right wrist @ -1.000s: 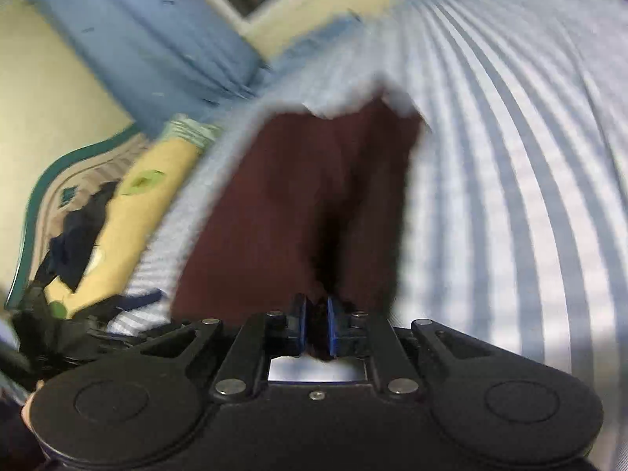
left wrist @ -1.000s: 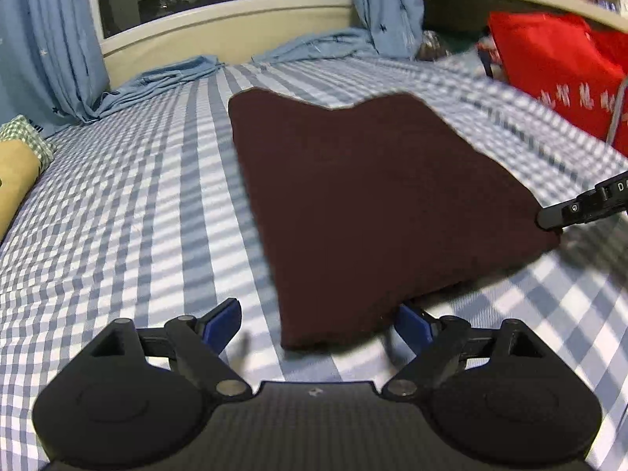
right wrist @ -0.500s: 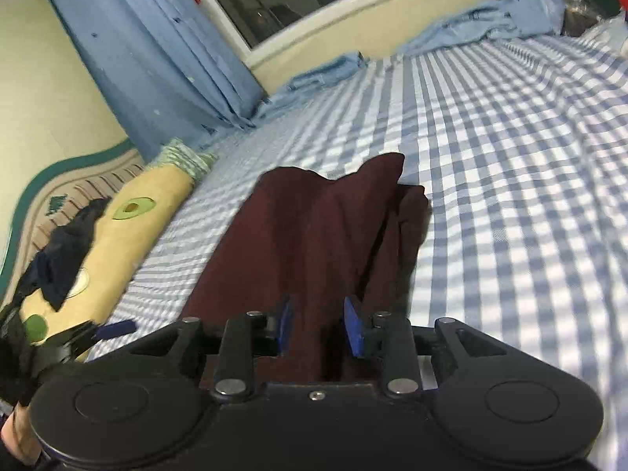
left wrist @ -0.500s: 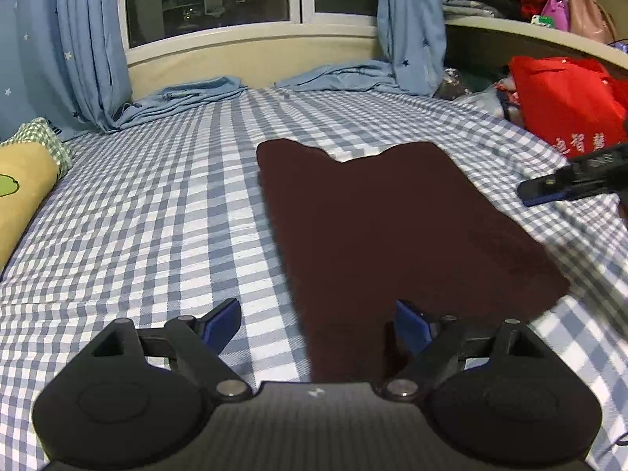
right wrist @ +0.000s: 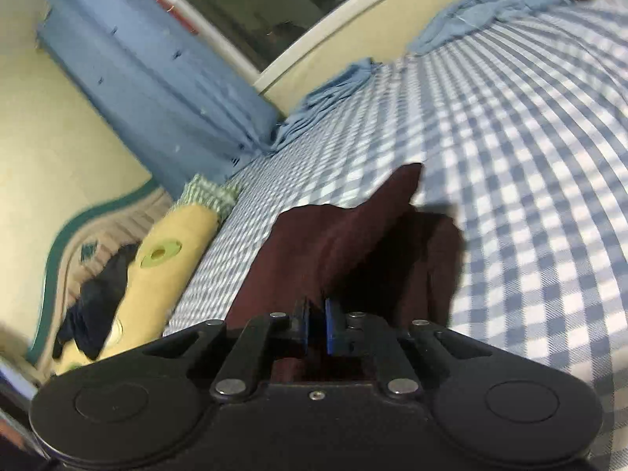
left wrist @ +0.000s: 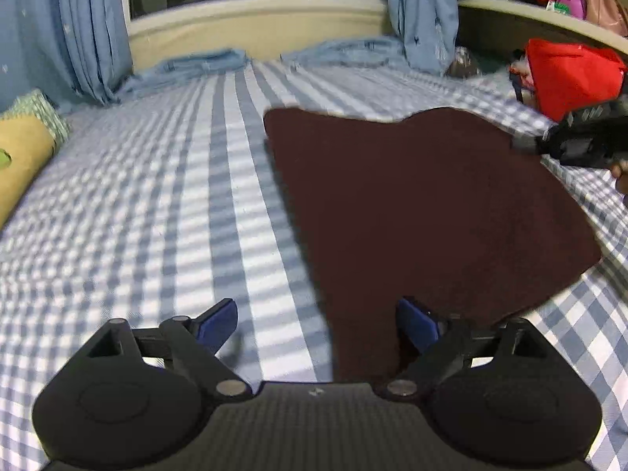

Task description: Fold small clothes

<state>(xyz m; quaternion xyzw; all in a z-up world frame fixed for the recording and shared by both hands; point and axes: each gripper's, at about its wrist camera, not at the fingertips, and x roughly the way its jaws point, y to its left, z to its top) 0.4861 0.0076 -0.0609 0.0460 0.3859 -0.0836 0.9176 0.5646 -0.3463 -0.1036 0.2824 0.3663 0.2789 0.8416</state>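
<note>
Left wrist view looks along a bed covered in a blue and white checked sheet [left wrist: 165, 204], and a dark maroon garment [left wrist: 424, 212] lies spread flat on it, to the right of the bed's middle. The left gripper [left wrist: 318, 324] hangs at the near edge of that garment with its blue-tipped fingers [left wrist: 218, 322] spread wide; one finger is over bare sheet just left of the cloth, the other sits above the cloth's near corner, and nothing is between them. At the garment's right edge the right gripper [left wrist: 577, 143] comes in from the side, black and somewhat blurred. Beyond the garment a red bag [left wrist: 569, 74] stands by the bed's right side, blue curtains [left wrist: 90, 35] hang at the window past the far edge, and a yellow pillow [left wrist: 19, 161] rests well off to the garment's left. From the right wrist view, the right gripper [right wrist: 317, 327] has its two blue pads nearly together, pinching a fold of the maroon garment [right wrist: 353, 251], which rises in a ridge away from the fingers while the rest drapes down onto the checked sheet [right wrist: 530, 165]. The yellow pillow [right wrist: 165, 271] lies left of the garment, a dark piece of clothing [right wrist: 98, 298] draped beside it, with the blue curtains [right wrist: 157, 90] behind.
</note>
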